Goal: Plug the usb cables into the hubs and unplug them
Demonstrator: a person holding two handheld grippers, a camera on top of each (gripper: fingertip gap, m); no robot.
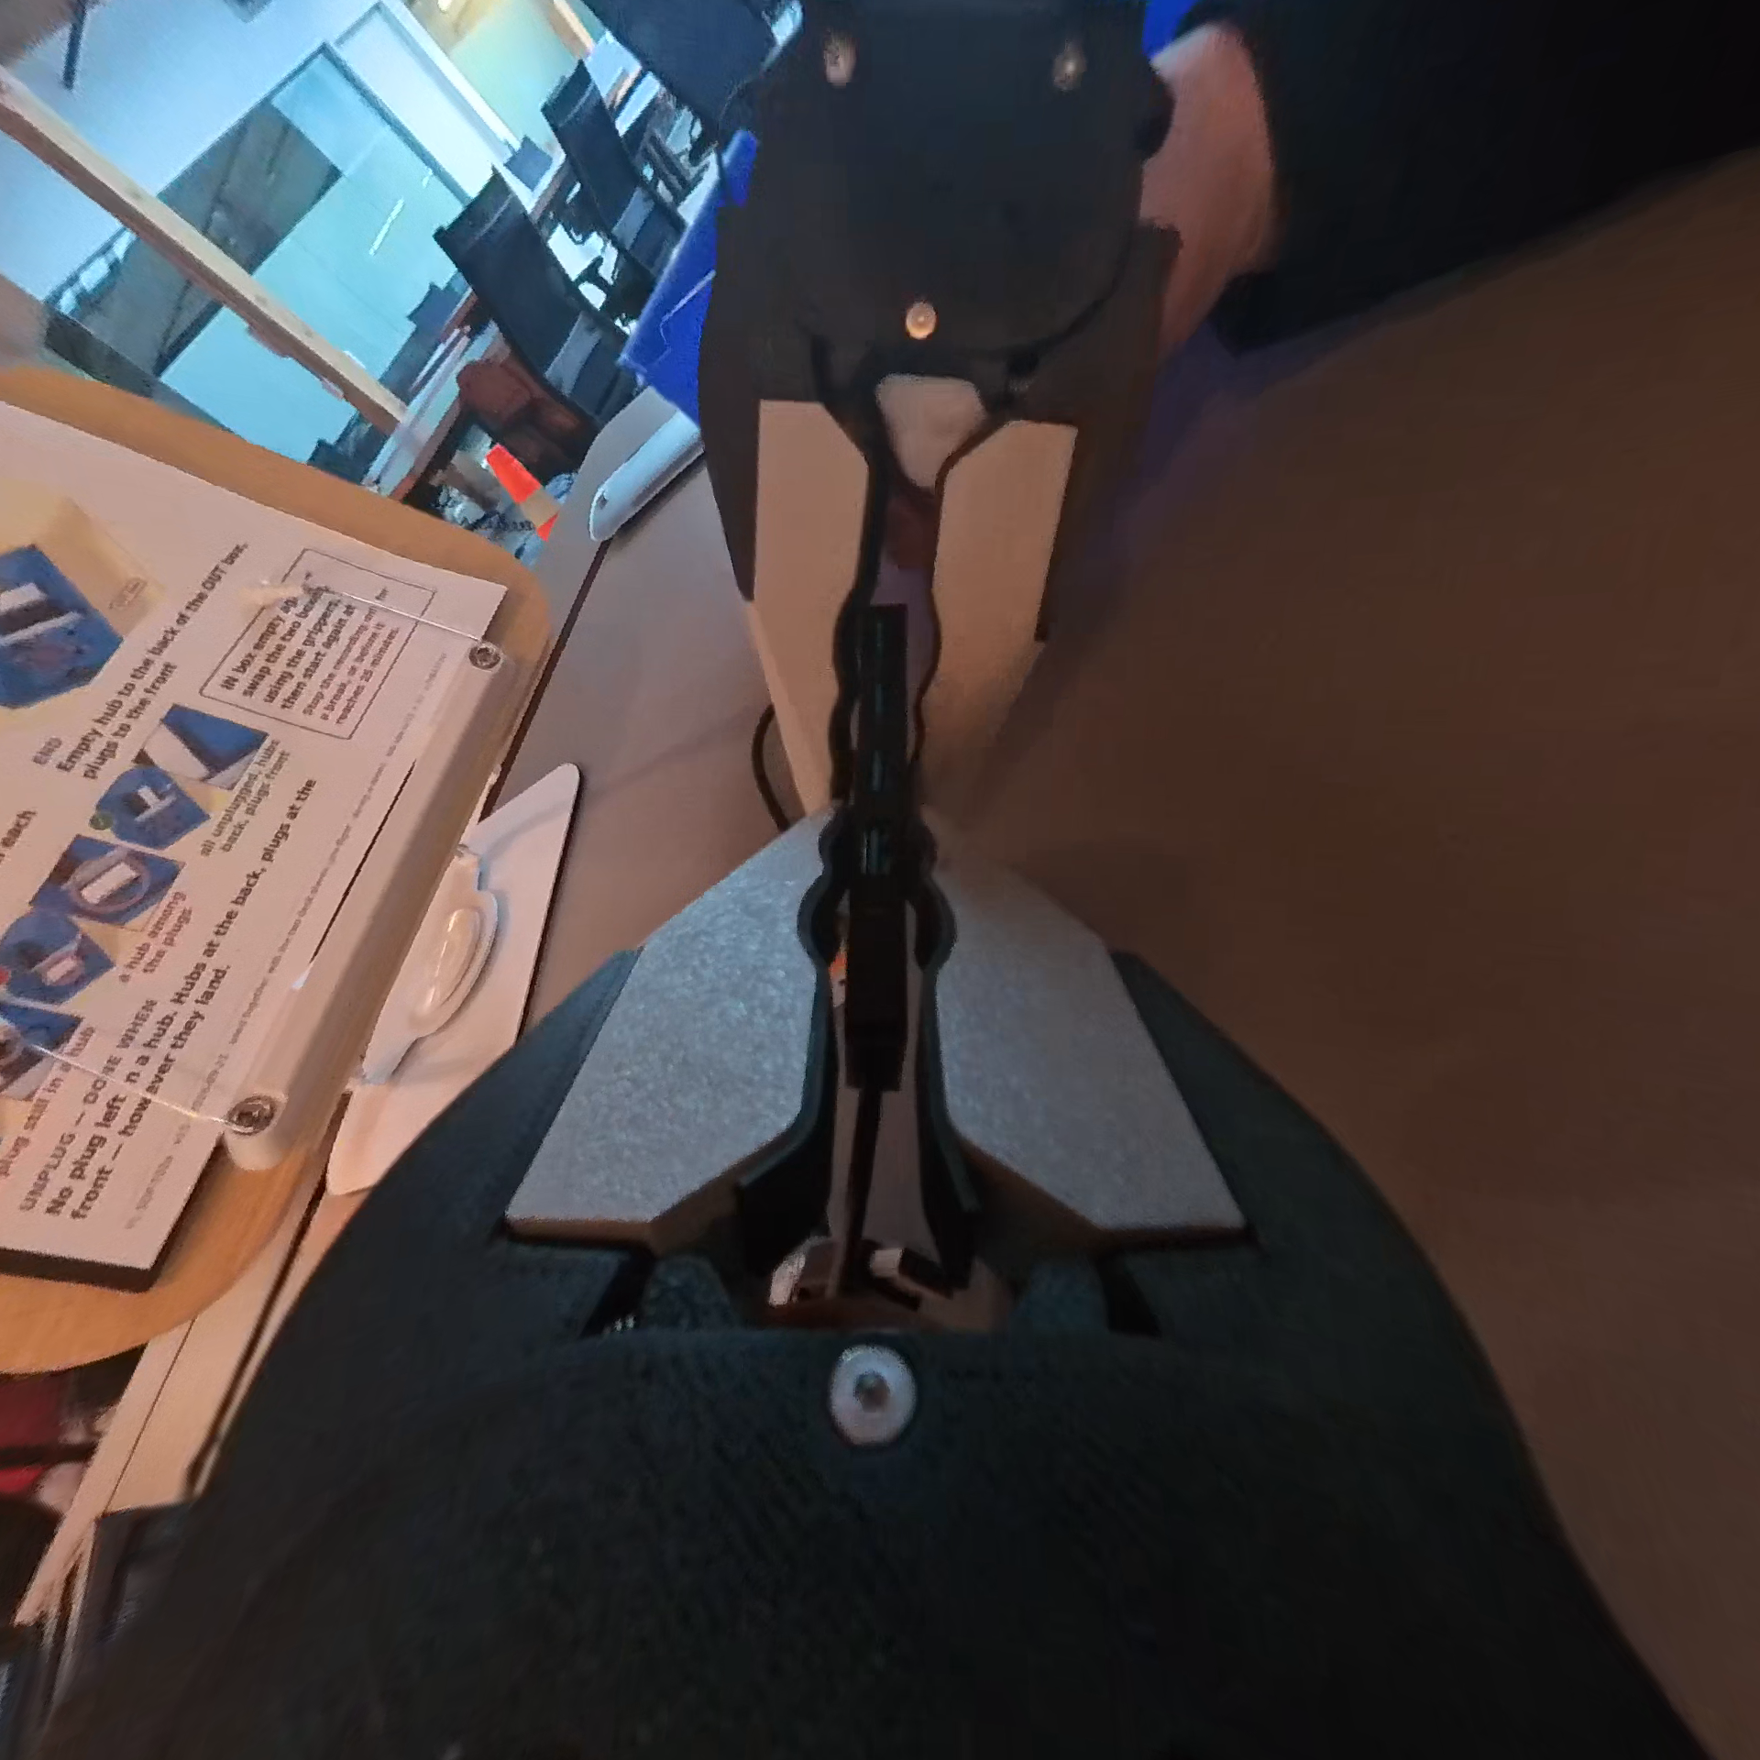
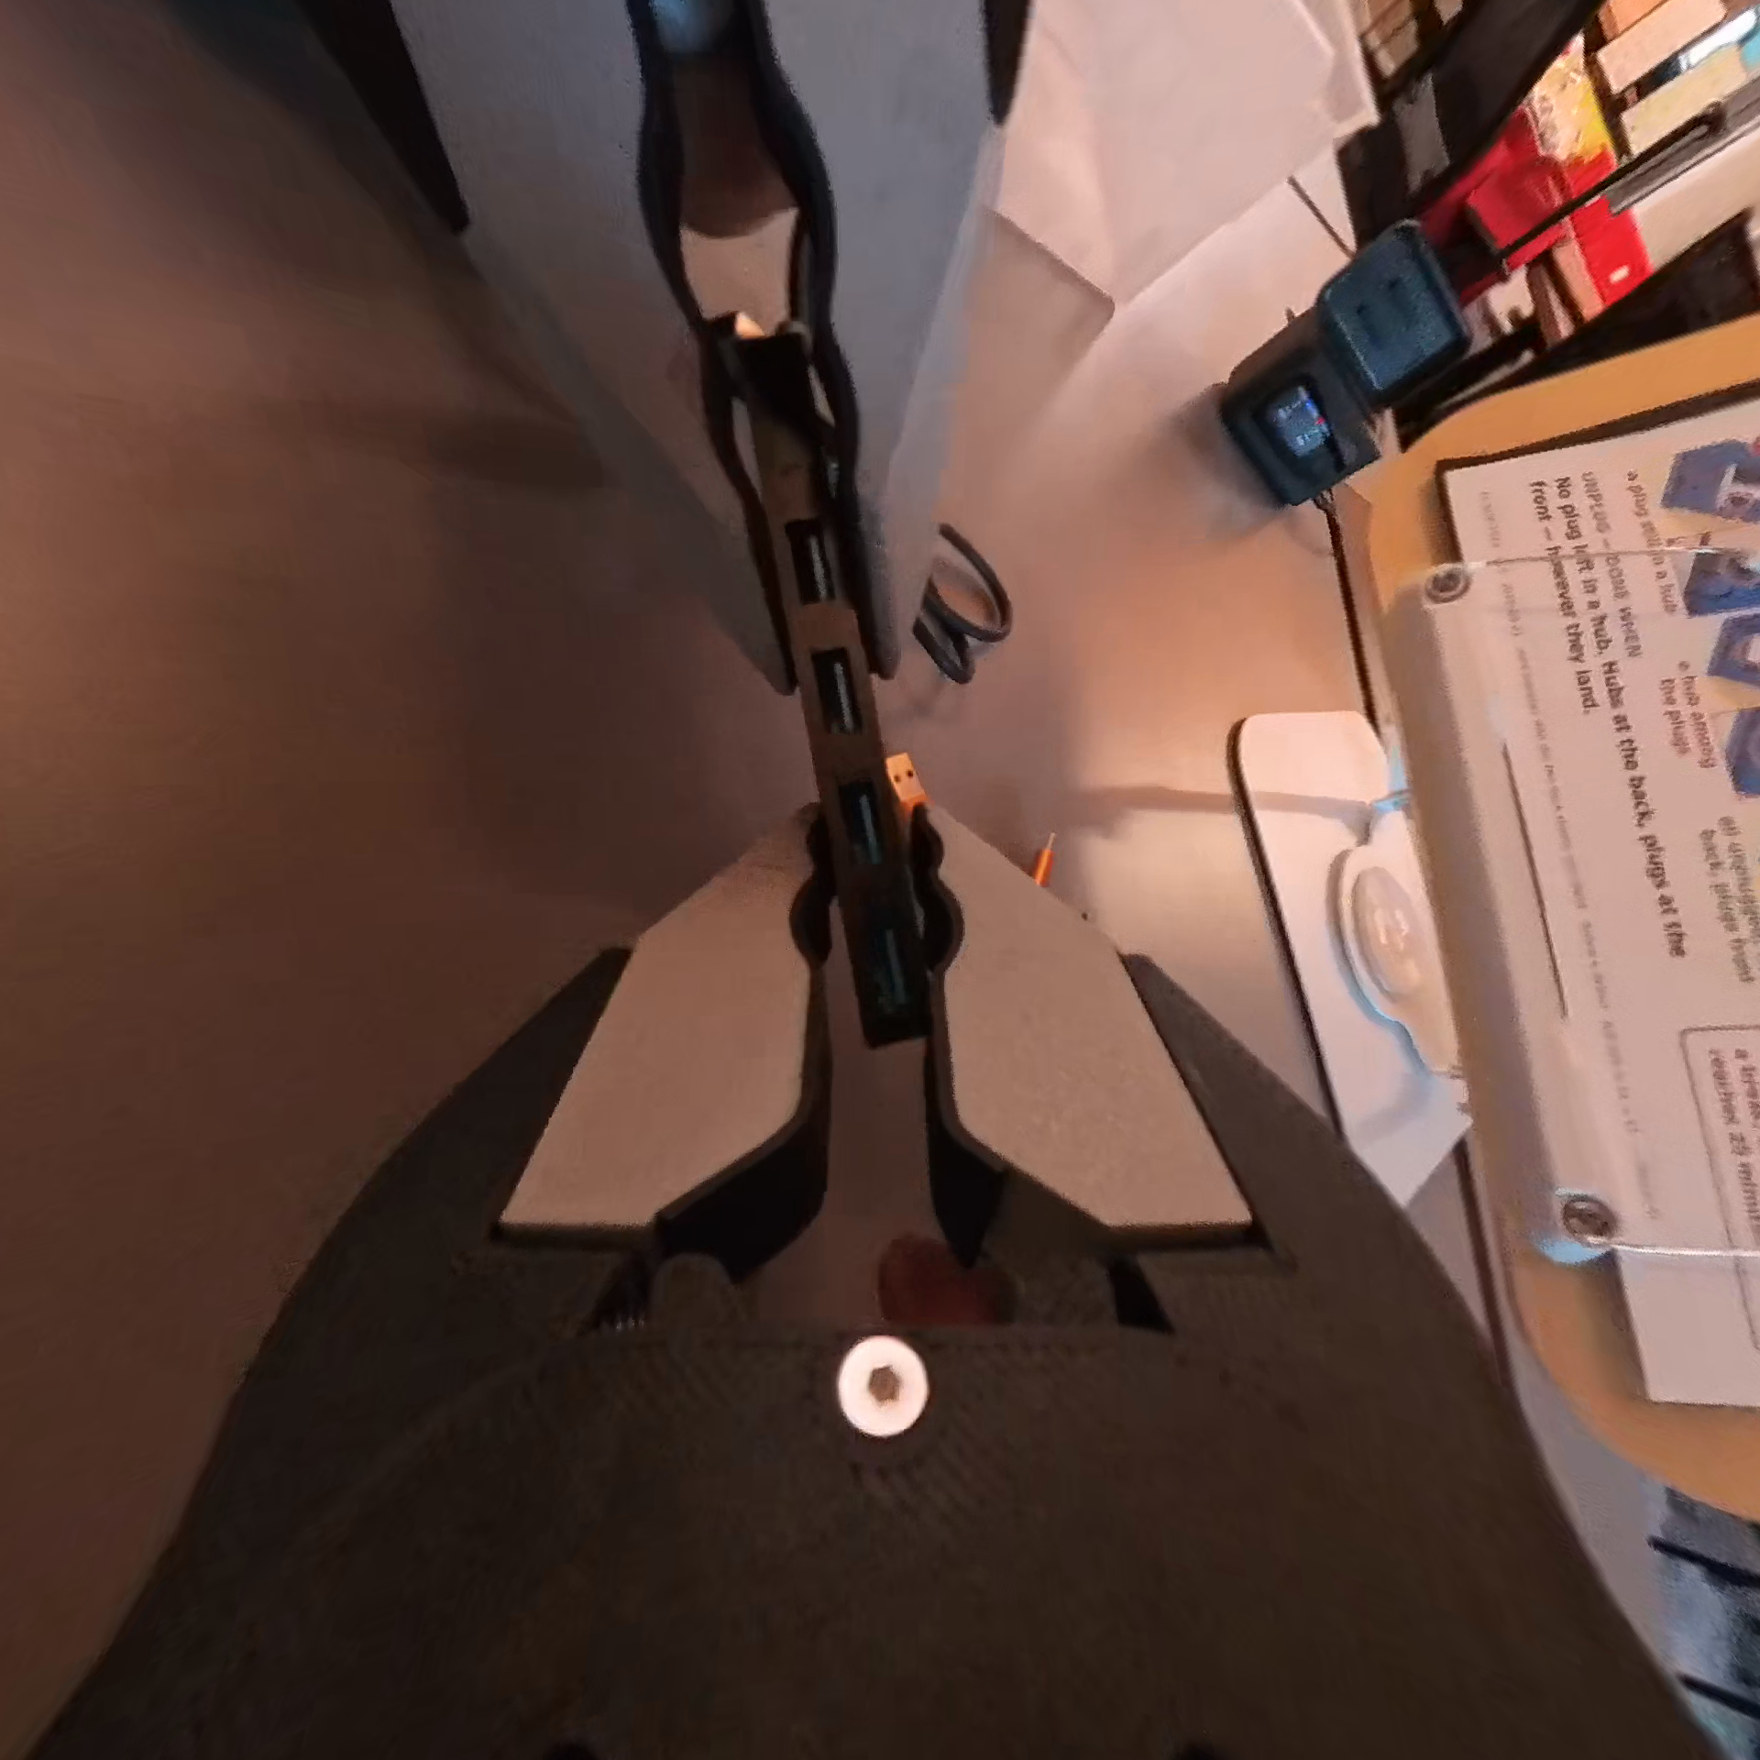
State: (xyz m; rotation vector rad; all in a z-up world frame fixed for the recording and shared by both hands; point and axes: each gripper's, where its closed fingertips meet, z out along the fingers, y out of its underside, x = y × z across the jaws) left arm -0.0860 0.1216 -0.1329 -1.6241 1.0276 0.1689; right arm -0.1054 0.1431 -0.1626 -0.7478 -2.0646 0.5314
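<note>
In the left wrist view the left tongs (image 1: 874, 914) are nearly closed on the near end of a slim black hub (image 1: 878, 762), held edge-on above the brown surface (image 1: 1381, 762). The right tongs (image 1: 890, 533) reach in from the far side and pinch the other end, so the hub spans the gap between the two. A thin black cable (image 1: 862, 1152) runs back from the hub between the left fingers. To the left lies a printed instruction sheet (image 1: 238, 810) under a clear cover on a light wooden board (image 1: 519, 610), with a white plate (image 1: 533, 819) just beside it. In the right wrist view the right tongs (image 2: 871, 905) are likewise almost shut around the hub (image 2: 838, 686), whose row of open ports faces the camera; none shows a plug inserted. The left tongs (image 2: 776, 400) clamp the far end. An orange plug (image 2: 905, 776) peeks out just behind the hub, and a dark coil of cable (image 2: 962, 610) rests on the surface (image 2: 286, 667) beyond. A small black camera (image 2: 1333, 400) stands near the board's (image 2: 1410, 457) corner. The hub looks light, stiff and smooth-sided, so it could twist or slip in a narrow pinch; holding it by its long flat sides near one end, ports left clear, seems soundest. No box or bin shows clearly in either view, so I cannot tell what any holds.
</note>
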